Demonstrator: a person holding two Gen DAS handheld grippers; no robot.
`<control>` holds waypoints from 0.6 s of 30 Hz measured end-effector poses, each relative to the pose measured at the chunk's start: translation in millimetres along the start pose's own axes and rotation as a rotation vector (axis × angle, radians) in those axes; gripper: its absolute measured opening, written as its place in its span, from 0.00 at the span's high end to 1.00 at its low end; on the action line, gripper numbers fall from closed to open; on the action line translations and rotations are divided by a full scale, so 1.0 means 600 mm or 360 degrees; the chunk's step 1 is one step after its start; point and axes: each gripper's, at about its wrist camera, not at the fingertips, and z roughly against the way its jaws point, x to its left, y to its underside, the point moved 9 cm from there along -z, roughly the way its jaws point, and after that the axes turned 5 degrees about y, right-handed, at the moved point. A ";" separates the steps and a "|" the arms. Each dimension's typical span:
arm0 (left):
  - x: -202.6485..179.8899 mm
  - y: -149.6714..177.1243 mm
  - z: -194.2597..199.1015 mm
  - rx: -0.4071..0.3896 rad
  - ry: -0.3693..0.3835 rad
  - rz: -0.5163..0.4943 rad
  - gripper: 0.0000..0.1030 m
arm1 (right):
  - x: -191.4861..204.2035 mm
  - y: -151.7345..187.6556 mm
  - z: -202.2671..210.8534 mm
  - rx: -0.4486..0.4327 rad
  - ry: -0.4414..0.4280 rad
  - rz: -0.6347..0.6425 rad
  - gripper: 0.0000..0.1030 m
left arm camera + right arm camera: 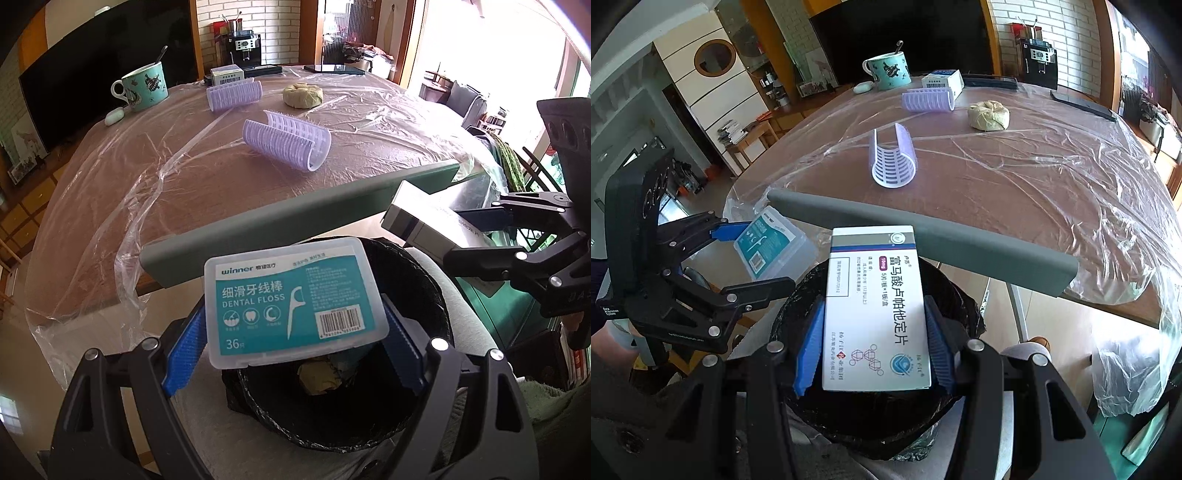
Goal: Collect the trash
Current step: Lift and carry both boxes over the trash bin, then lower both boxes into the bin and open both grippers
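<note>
Nearest: left tool (295, 328) is gripping a dental floss box (293, 301) between its blue pads, closed onto the box's two short sides; the box is hanging over the black-lined trash bin (439, 295), which is standing just below the near edge of the desk (184, 177).

Beside it to the right: right tool (873, 343) is clamping a medicine carton (875, 310) the same way, above the same bin's mouth.

In the bin: crumpled scraps (319, 376) are lying at the bottom.

Step judged: the drop. Next move is calling for both tools to be opening so each box falls inside the rim.

Farther: two purple hair rollers (286, 144), a dough-like lump (303, 95), a mug (146, 86) are sitting on the desk's plastic sheet.
</note>
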 end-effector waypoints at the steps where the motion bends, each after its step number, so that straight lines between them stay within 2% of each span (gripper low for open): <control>1: 0.000 0.002 -0.003 0.0008 0.0002 0.0001 0.16 | -0.001 0.000 -0.003 0.0006 0.0000 -0.0003 0.51; 18: -0.004 0.032 -0.039 0.0105 -0.0016 -0.0041 0.16 | -0.001 0.037 -0.044 0.0122 -0.0011 -0.0015 0.51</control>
